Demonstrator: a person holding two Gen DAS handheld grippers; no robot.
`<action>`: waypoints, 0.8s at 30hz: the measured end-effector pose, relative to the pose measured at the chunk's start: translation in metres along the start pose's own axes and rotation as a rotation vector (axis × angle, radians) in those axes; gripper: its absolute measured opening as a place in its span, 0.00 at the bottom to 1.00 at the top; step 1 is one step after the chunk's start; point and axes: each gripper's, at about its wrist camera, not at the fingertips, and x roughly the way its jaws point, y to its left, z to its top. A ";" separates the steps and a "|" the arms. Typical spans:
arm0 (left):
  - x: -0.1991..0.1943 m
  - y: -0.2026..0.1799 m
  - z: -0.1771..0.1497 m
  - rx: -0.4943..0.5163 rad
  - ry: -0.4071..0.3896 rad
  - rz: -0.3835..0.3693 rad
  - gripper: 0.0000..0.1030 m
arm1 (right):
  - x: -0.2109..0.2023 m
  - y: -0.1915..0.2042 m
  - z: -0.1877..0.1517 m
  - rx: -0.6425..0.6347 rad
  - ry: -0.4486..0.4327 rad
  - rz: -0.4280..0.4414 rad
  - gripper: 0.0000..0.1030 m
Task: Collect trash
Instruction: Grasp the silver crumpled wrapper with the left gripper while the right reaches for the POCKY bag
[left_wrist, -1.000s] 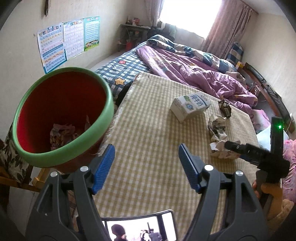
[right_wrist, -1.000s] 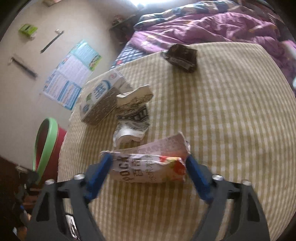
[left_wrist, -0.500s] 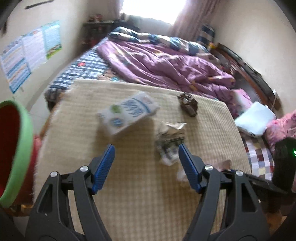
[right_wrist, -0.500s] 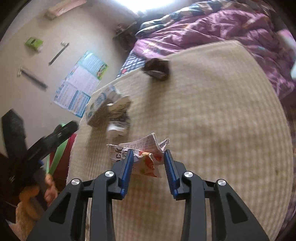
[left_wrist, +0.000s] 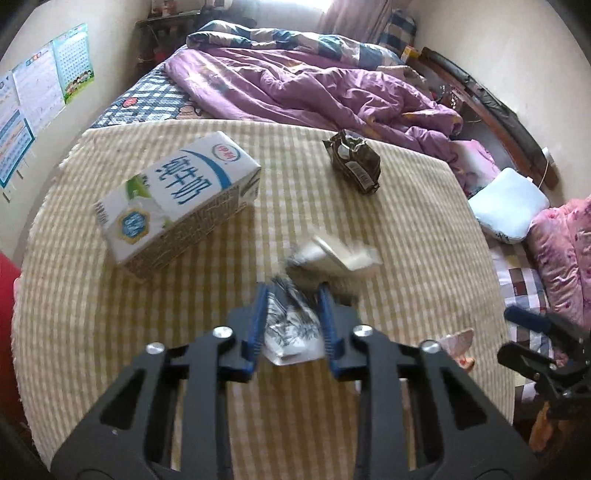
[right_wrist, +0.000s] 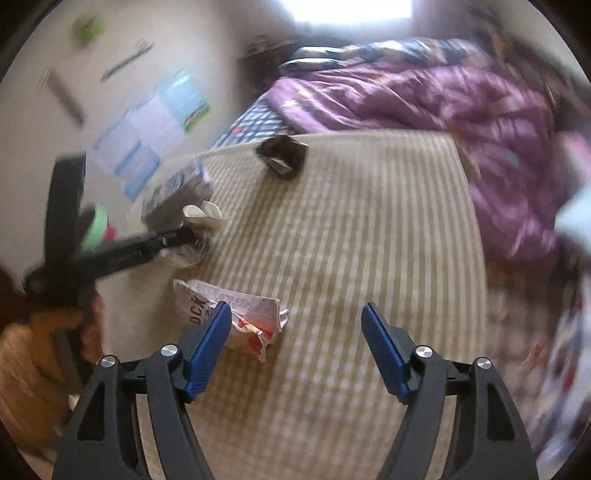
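Right tongs (right_wrist: 295, 332) had released the wrapper (right_wrist: 236, 317) and gaped; left tongs (left_wrist: 291, 314) had clenched the crumpled carton (left_wrist: 291, 325) on the tabletop (left_wrist: 406, 221).

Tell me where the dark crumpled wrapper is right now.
The dark crumpled wrapper lies on the checkered mat at its far edge, near the purple quilt, to the right of the milk carton.

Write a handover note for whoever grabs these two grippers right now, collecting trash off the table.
Left gripper: shut on the crumpled wrapper, low over the table.
Right gripper: open, empty; the torn snack bag lies on the table beside its left finger.
Not yet collected: milk carton, dark packet, snack bag.
Bin: off the table's left edge.
Next: drop the wrapper in the bin, then fetch the rest.
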 end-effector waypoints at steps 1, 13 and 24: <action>-0.009 0.000 -0.004 0.009 -0.027 0.024 0.23 | 0.003 0.006 0.002 -0.039 0.006 -0.004 0.74; -0.066 0.020 -0.033 -0.039 -0.113 0.090 0.15 | 0.056 0.071 -0.003 -0.393 0.136 0.009 0.80; -0.059 0.028 -0.035 -0.113 -0.092 0.032 0.62 | 0.049 0.063 -0.008 -0.347 0.106 0.023 0.15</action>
